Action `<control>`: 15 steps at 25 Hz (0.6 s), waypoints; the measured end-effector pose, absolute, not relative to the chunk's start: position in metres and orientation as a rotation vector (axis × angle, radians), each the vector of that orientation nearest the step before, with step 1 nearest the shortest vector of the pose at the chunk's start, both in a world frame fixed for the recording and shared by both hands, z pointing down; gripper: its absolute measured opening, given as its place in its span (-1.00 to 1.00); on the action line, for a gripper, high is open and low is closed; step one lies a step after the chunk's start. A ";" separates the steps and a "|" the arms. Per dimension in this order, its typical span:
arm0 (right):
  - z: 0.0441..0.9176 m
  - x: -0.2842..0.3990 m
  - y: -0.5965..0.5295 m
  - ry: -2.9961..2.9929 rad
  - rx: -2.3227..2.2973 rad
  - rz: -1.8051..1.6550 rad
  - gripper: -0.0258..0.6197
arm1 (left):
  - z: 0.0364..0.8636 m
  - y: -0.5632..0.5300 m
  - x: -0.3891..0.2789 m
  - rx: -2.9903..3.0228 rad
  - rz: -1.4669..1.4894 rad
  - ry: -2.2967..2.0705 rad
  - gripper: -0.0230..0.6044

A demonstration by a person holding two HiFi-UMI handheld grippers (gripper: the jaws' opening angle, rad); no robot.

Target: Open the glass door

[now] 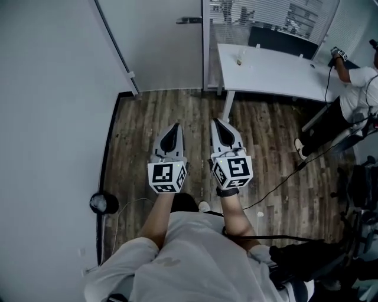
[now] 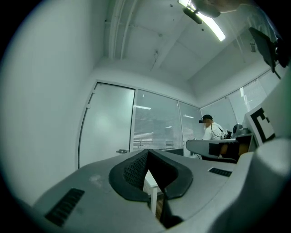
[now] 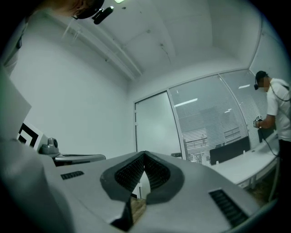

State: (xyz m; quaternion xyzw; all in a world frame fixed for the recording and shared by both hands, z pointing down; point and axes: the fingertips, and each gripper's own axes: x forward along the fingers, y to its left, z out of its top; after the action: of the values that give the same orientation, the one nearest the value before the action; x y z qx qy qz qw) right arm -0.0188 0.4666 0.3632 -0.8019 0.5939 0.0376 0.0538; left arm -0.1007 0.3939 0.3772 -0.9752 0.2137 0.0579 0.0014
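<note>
Office room: wood floor [image 1: 177, 112], white wall [image 1: 47, 118] on the left. Glass door [image 1: 159, 47], frosted, looks shut. It stands at the far end of the floor, straight ahead of the person and well apart from both grippers. Glazed partition [image 1: 266, 15] with blinds is just to its right. White desk [image 1: 277, 71] at right, with a second person [image 1: 354, 82] at its far end, not involved.

Left gripper [image 1: 173, 126] and right gripper [image 1: 218, 122] are side by side, roughly level, aimed toward the door. Both tongs are pinched fully together, with nothing between them in either gripper view. Door handle [image 1: 189, 20], a small lever, sits near the door's right edge by the partition frame.

Judgement: the step is the approach, and the task has barely begun. To do it well:
- Walk up and use the right gripper, which is nearer the handle side.
- Spread its jaws before arriving and close on the lever near its free end.
- Press down, then swing the door.

Hinges look to be on the left edge. Push or pull can't be told. Keep the other gripper off the frame.
</note>
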 end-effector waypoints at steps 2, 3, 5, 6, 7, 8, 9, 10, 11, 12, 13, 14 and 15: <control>0.376 -0.016 0.454 1.824 -2.418 0.063 -0.92 | 0.386 0.385 -0.093 -3.074 0.138 0.675 -0.92; 0.377 -0.017 0.447 1.840 -2.405 0.055 -0.91 | 0.387 0.378 -0.090 -3.078 0.131 0.684 -0.92; 0.371 -0.011 0.432 1.867 -2.389 0.087 -0.91 | 0.381 0.362 -0.080 -3.069 0.147 0.703 -0.92; 0.368 -0.004 0.424 1.873 -2.391 0.105 -0.92 | 0.378 0.353 -0.071 -3.060 0.154 0.707 -0.92; 0.369 0.005 0.419 1.870 -2.398 0.107 -0.91 | 0.379 0.347 -0.061 -3.055 0.151 0.705 -0.92; 0.375 0.016 0.414 1.861 -2.409 0.092 -0.91 | 0.384 0.341 -0.051 -3.056 0.139 0.697 -0.92; 0.381 0.027 0.408 1.848 -2.418 0.066 -0.92 | 0.389 0.336 -0.040 -3.062 0.123 0.685 -0.92; 0.388 0.038 0.401 1.836 -2.425 0.039 -0.91 | 0.395 0.330 -0.029 -3.070 0.109 0.670 -0.92; 0.392 0.047 0.391 1.826 -2.430 0.019 -0.91 | 0.399 0.322 -0.020 -3.078 0.100 0.656 -0.92; 0.394 0.056 0.380 1.818 -2.435 0.012 -0.91 | 0.401 0.311 -0.011 -3.082 0.098 0.643 -0.92; 0.394 0.065 0.366 1.812 -2.442 0.016 -0.92 | 0.401 0.298 -0.002 -3.082 0.101 0.633 -0.92; 0.393 0.074 0.351 1.807 -2.450 0.024 -0.92 | 0.400 0.283 0.008 -3.080 0.107 0.624 -0.92; 0.392 0.082 0.335 1.800 -2.458 0.028 -0.92 | 0.398 0.267 0.018 -3.079 0.112 0.615 -0.92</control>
State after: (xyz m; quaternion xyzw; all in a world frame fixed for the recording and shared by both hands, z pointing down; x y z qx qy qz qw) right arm 0.0824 0.3346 0.3925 -0.8059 0.5901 0.0092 0.0472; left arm 0.0178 0.2669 0.3985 -0.9800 0.1956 0.0356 -0.0002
